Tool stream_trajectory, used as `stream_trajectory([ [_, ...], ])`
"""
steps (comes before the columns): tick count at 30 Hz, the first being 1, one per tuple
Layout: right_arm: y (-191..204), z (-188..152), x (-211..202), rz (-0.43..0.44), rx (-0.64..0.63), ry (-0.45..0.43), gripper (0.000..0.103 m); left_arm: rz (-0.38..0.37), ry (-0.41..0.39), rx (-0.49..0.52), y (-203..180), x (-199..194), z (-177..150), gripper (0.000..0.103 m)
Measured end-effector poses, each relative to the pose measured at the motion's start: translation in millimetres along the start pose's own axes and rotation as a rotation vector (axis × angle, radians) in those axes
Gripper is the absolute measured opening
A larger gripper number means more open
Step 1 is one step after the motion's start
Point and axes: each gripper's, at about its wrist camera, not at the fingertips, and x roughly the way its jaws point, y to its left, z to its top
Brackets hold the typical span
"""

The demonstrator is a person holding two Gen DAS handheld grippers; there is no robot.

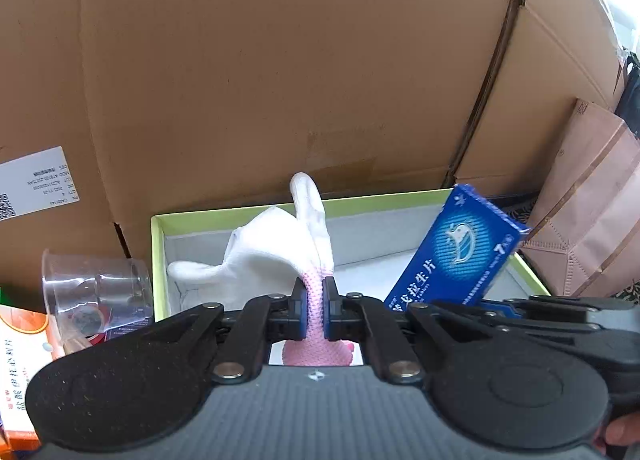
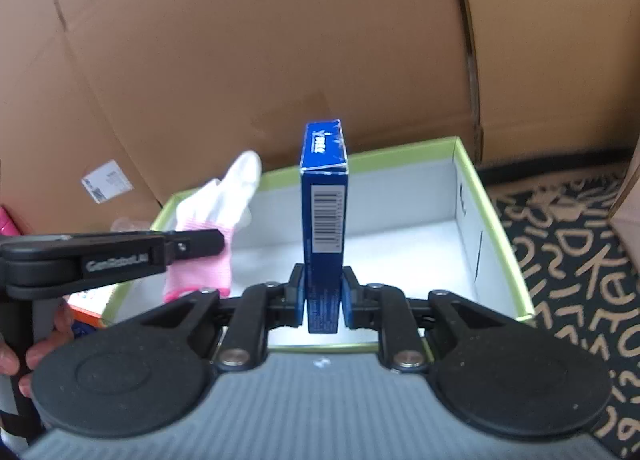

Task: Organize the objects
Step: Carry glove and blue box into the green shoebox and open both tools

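Brown cardboard boxes (image 1: 260,72) fill the background of both views, one bearing a white label (image 1: 38,182). To the right lies a dark rug (image 2: 580,260) patterned with tan letters, and a pink paper bag (image 1: 592,220) leans beside the cardboard.

In front of the boxes sits an open tray (image 2: 468,164) with a lime-green rim and white inside. Both grippers are held over it.

The left gripper (image 1: 315,310) has its two fingers pressed against the pink cuff of a white glove (image 1: 276,256). The glove stands up from the pinch, its fingers pointing away over the tray, one raised above the far rim. Seen from the right wrist, this gripper reaches in from the left, the cuff hanging below it.

The right gripper (image 2: 323,296) is pinching the lower end of a blue medicine box (image 2: 323,196), held upright on its narrow edge, barcode facing the camera. The box rises above the tray's middle, just right of the glove and apart from it.

Left of the tray, outside it, lies a clear plastic cup (image 1: 96,292) on its side, near an orange and white carton (image 1: 22,364).
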Motion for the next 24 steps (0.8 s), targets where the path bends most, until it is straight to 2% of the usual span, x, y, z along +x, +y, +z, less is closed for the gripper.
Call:
stream_trajectory([
  [2,1.1,-3.5,5.4,-0.008,0.011,0.007,0.018,-0.027,-0.021,-0.027,4.5,1.8,-0.8,0.025],
  [3,1.0,-4.4,8.2,-0.015,0.013,0.011,0.026,-0.041,-0.017,-0.038,6.6,3.3,-0.6,0.061],
  [4,0.3,-2.5,10.7,-0.041,0.004,0.013,0.053,-0.04,-0.02,-0.044,8.0,4.3,0.4,0.087],
  [5,1.8,-1.3,13.1,-0.09,-0.015,0.002,0.064,-0.012,-0.049,-0.045,4.7,2.2,1.1,0.09],
  [6,2.7,-1.8,7.6,-0.104,-0.037,-0.015,0.072,0.027,-0.081,-0.035,3.3,-0.1,0.3,0.09],
  [8,8.7,-2.4,6.8,-0.16,-0.084,-0.04,0.075,0.064,-0.089,-0.015,1.2,-1.1,2.0,0.09],
  [10,13.7,-4.8,2.5,-0.204,-0.113,-0.076,0.089,0.062,-0.087,-0.023,3.6,-2.1,4.2,0.09],
  [15,14.9,-8.5,-28.3,-0.208,-0.121,-0.15,0.094,0.055,-0.143,-0.039,-1.1,-24.4,-0.2,0.09],
  [20,32.6,-21.4,-70.1,-0.245,-0.177,-0.267,0.102,0.02,-0.226,-0.061,4.3,-81.4,-11.8,0.09],
  [24,50.8,-43.8,-101.8,-0.239,-0.225,-0.342,0.103,0.003,-0.263,-0.104,10.0,-122.1,-32.8,0.09],
])
